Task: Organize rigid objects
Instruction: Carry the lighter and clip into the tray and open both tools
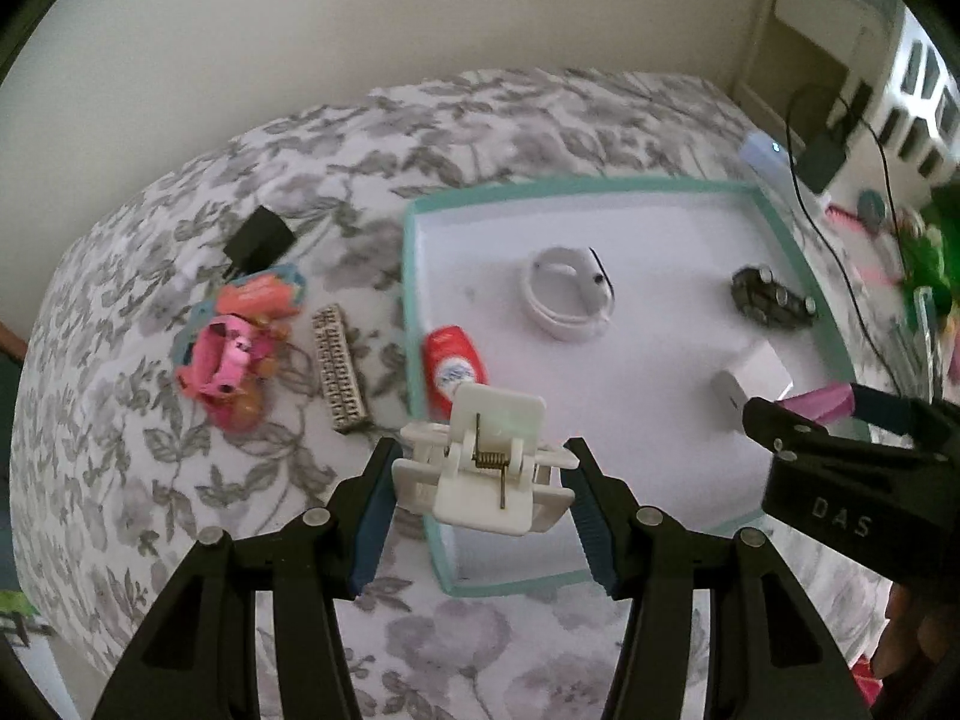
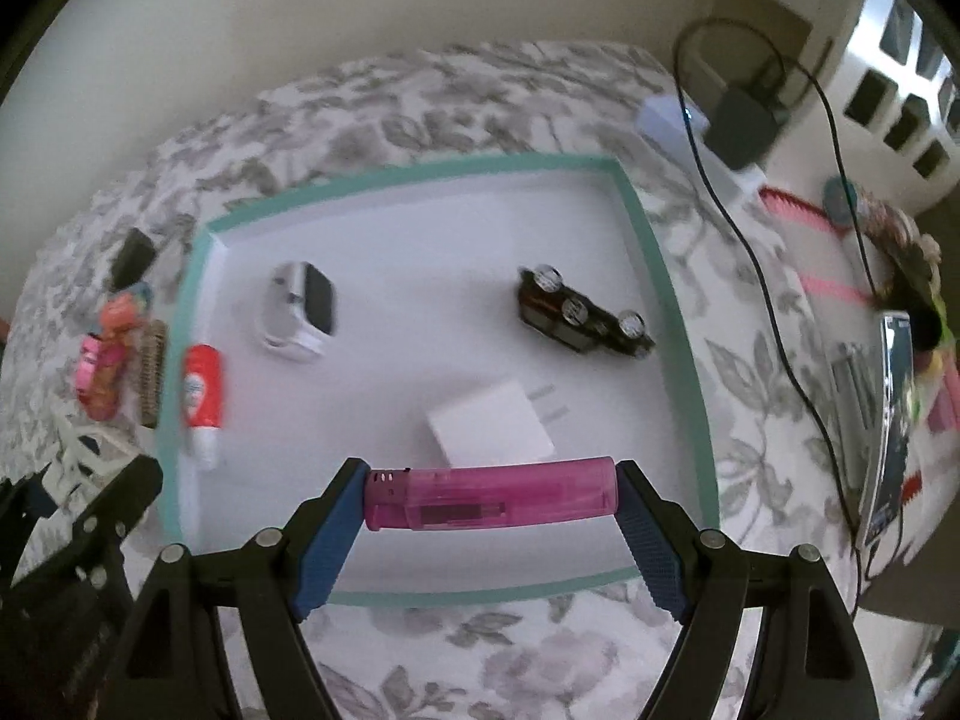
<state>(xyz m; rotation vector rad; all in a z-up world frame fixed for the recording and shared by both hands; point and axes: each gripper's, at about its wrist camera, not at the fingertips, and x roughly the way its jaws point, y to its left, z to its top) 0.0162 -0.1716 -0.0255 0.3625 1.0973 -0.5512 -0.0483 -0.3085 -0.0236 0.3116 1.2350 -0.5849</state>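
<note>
We note the left gripper (image 1: pixel 480 474) pinching a white clip (image 1: pixel 487 468) and the right gripper (image 2: pixel 489 495) a pink lighter (image 2: pixel 489 495) endwise above the tray (image 2: pixel 690 354) — either may slip, striking the charger (image 2: pixel 489 429).

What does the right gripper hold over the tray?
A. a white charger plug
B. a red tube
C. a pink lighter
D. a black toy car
C: the right gripper clamps the pink lighter end to end between its blue pads, above the teal-rimmed tray.
</note>
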